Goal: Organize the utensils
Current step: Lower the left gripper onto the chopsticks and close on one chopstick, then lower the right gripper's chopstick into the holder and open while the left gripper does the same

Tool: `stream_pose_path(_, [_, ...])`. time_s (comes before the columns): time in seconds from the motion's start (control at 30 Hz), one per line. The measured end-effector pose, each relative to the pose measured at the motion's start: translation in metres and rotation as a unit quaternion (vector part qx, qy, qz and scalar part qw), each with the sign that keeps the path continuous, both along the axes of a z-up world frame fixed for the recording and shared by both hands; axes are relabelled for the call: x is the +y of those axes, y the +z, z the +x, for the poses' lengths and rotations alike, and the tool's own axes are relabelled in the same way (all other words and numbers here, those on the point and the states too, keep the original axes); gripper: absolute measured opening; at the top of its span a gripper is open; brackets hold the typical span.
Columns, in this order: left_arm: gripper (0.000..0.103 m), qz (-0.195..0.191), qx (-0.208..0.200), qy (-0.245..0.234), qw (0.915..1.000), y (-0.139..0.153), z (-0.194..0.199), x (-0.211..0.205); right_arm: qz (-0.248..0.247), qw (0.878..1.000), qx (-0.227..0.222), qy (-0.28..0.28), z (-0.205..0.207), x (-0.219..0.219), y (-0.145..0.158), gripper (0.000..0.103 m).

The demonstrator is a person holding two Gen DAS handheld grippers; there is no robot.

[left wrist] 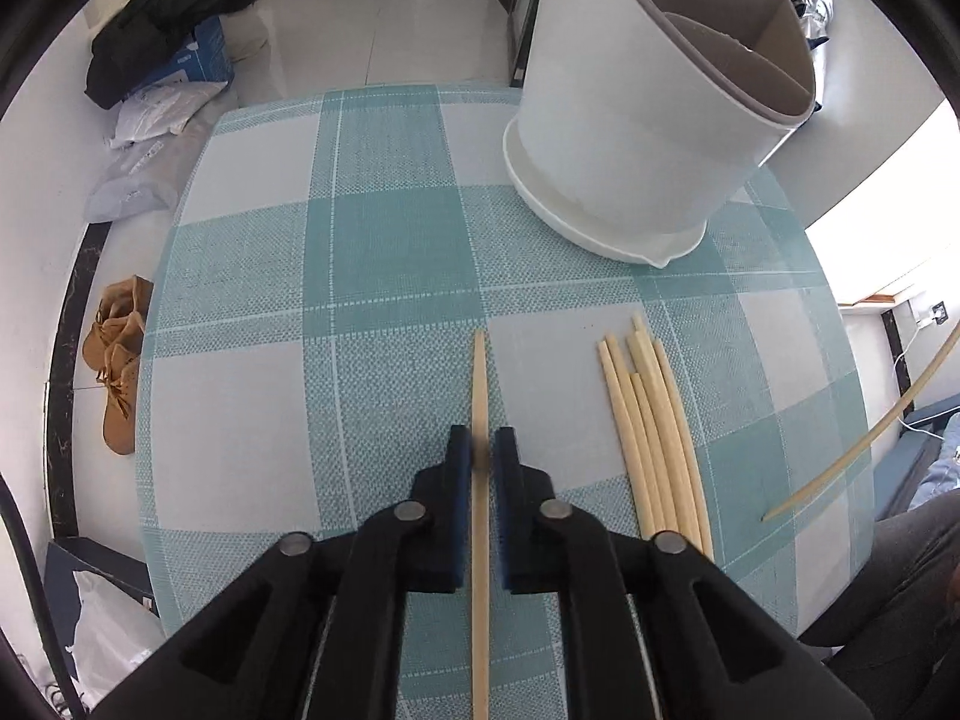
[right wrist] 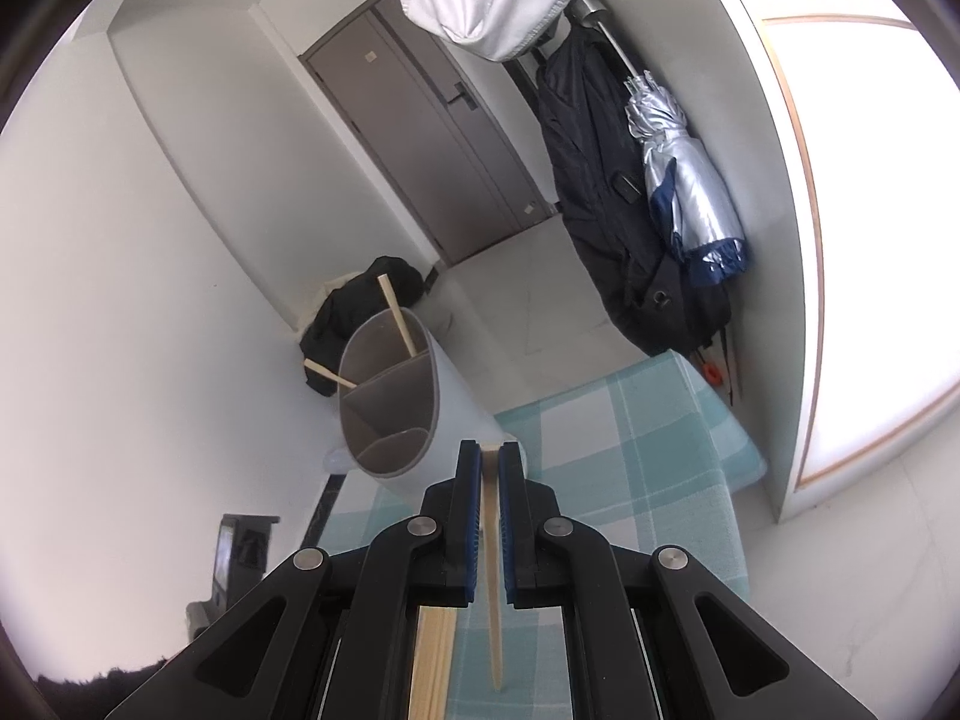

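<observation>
My left gripper [left wrist: 481, 450] is shut on a single wooden chopstick [left wrist: 480, 384] that lies along the checked tablecloth, its tip pointing away. A bundle of several pale chopsticks [left wrist: 651, 426] lies to its right. The white divided utensil holder [left wrist: 648, 120] stands at the far right of the table. My right gripper [right wrist: 491, 468] is shut on another chopstick [right wrist: 492, 570], held above the table; this chopstick also shows at the right edge of the left wrist view [left wrist: 864, 438]. The holder [right wrist: 390, 402], ahead to the left in the right wrist view, has two chopsticks [right wrist: 399, 315] in its far compartment.
The table [left wrist: 252, 276] has a teal and grey checked cloth. Brown shoes [left wrist: 117, 372] and bags [left wrist: 162, 114] lie on the floor to the left. A dark coat [right wrist: 612, 210] and a silver umbrella [right wrist: 690, 192] hang by the door.
</observation>
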State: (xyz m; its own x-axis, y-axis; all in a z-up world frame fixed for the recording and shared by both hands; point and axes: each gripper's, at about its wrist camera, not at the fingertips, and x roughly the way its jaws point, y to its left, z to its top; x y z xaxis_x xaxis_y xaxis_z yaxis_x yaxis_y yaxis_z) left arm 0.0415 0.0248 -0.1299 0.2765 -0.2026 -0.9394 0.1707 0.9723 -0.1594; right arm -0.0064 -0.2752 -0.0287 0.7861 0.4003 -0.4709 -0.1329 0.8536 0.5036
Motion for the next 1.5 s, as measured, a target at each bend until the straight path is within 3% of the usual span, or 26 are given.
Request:
stream_pose_path(0.13, [0.025, 0.007, 0.005, 0.001, 1.0000, -0.001, 0.012, -0.010, 0.000, 1.000, 0.001, 0.004, 0.000, 0.001, 0.000, 0.005])
stream_pose_path(0.2, [0.047, 0.041, -0.006, 0.000, 0.9991, -0.003, 0.015, -0.018, -0.001, 1.000, 0.000, 0.004, 0.000, 0.001, 0.000, 0.005])
stream_pose_path(0.33, [0.049, 0.077, -0.030, -0.001, 0.9966, -0.002, 0.018, -0.028, 0.003, 1.000, -0.001, 0.002, -0.001, -0.002, 0.001, 0.005])
stream_pose_path(0.37, [0.048, 0.070, -0.027, 0.004, 0.9972, -0.002, 0.019, -0.029, 0.004, 1.000, 0.000, 0.002, -0.001, -0.002, 0.001, 0.005])
stream_pose_path(0.43, [0.033, 0.063, -0.031, 0.013, 0.9975, 0.000, 0.021, -0.029, 0.006, 1.000, -0.002, 0.001, -0.001, -0.004, 0.001, 0.005])
stream_pose_path(0.5, [0.012, 0.058, -0.028, 0.024, 0.9976, 0.001, 0.023, -0.028, 0.007, 1.000, -0.003, 0.001, -0.001, -0.004, 0.002, 0.005])
stream_pose_path(0.57, [0.000, 0.035, -0.013, 0.043, 0.9984, 0.000, 0.029, -0.024, 0.009, 1.000, -0.002, 0.003, 0.000, -0.004, 0.001, 0.005])
stream_pose_path(0.63, [0.000, 0.015, -0.007, 0.053, 0.9985, -0.001, 0.032, -0.020, 0.005, 1.000, 0.000, 0.005, 0.001, -0.002, 0.000, 0.005])
stream_pose_path(0.73, [0.000, 0.020, -0.023, 0.047, 0.9984, 0.005, 0.029, -0.023, -0.008, 1.000, -0.006, 0.008, 0.000, 0.001, 0.003, 0.005])
stream_pose_path(0.97, [0.000, -0.030, -0.073, 0.047, 0.9958, 0.045, 0.017, -0.025, -0.032, 0.999, -0.026, 0.017, -0.009, 0.014, 0.008, 0.005])
stream_pose_path(1.23, [0.000, -0.086, -0.196, 0.027, 0.9765, 0.121, -0.032, -0.031, -0.067, 0.995, -0.056, 0.039, -0.024, 0.039, 0.018, 0.005])
stream_pose_path(1.37, [0.000, -0.087, -0.240, 0.007, 0.9669, 0.133, -0.034, -0.022, -0.089, 0.992, -0.070, 0.054, -0.031, 0.053, 0.022, 0.005])
stream_pose_path(1.5, [0.000, -0.088, -0.247, -0.002, 0.9651, 0.138, -0.035, -0.025, -0.112, 0.988, -0.080, 0.064, -0.035, 0.066, 0.025, 0.005])
